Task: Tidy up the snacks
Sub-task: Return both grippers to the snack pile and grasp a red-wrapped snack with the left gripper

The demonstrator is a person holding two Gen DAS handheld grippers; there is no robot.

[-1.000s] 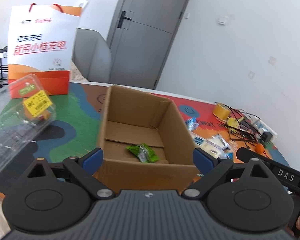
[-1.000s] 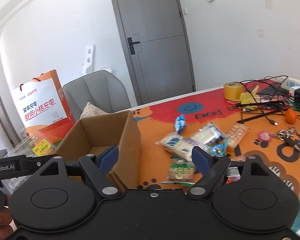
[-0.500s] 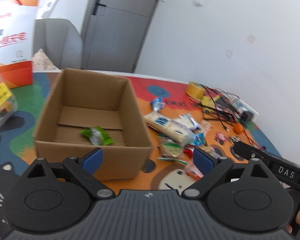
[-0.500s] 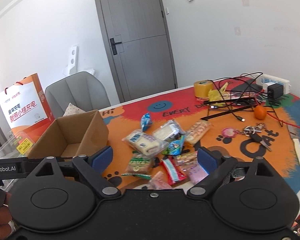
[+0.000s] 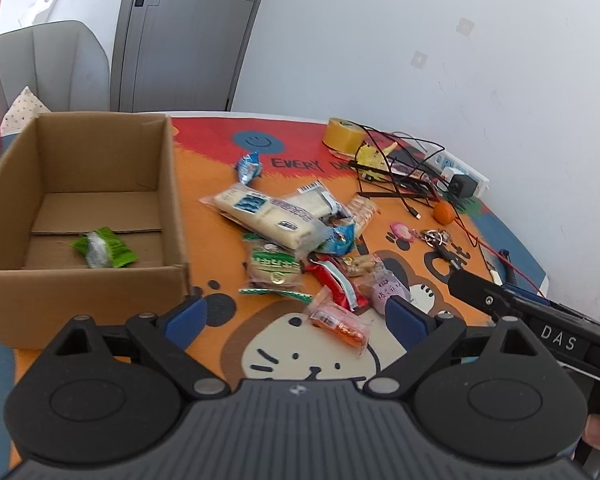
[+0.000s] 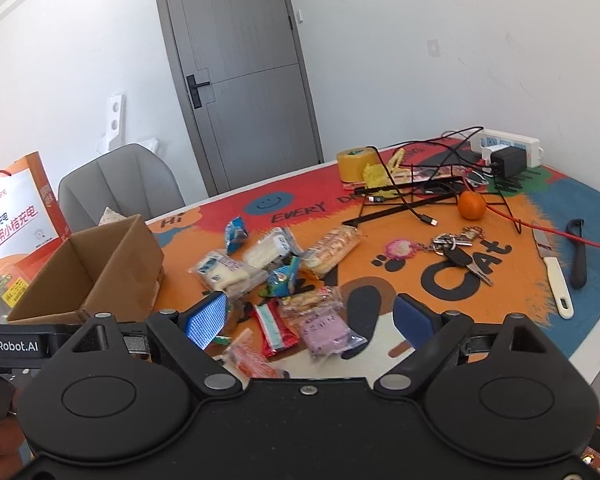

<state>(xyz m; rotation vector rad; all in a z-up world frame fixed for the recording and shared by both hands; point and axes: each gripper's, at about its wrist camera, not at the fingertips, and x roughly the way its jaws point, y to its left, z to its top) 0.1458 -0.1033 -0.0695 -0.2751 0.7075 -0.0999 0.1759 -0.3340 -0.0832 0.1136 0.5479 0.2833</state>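
We hold both grippers above the near edge of the counter (image 5: 512, 232), and neither carries anything. The left gripper (image 5: 296, 318) has its fingers spread wide, and so does the right gripper (image 6: 310, 320).

The snacks (image 5: 296, 236) lie in a loose heap at about twelve o'clock from the left gripper, with the cardboard box (image 5: 172, 184) at ten o'clock. Only one green packet (image 5: 102, 248) lies in the box, so we judge most of the sorting is ahead.

The risks we see come from the pile itself. The packets overlap, so closing on one could drag or pinch a neighbour, and the slick wrappers may slip out on the way to the box. The orange packet (image 5: 338, 322) sits nearest the left fingers; the purple packet (image 6: 326, 330) lies between the right ones. Both grippers are close together, so reaching at once could make them collide. At two o'clock the cables (image 6: 416, 184), keys (image 6: 456, 250) and knife (image 6: 552, 268) could snag a wide sweep.
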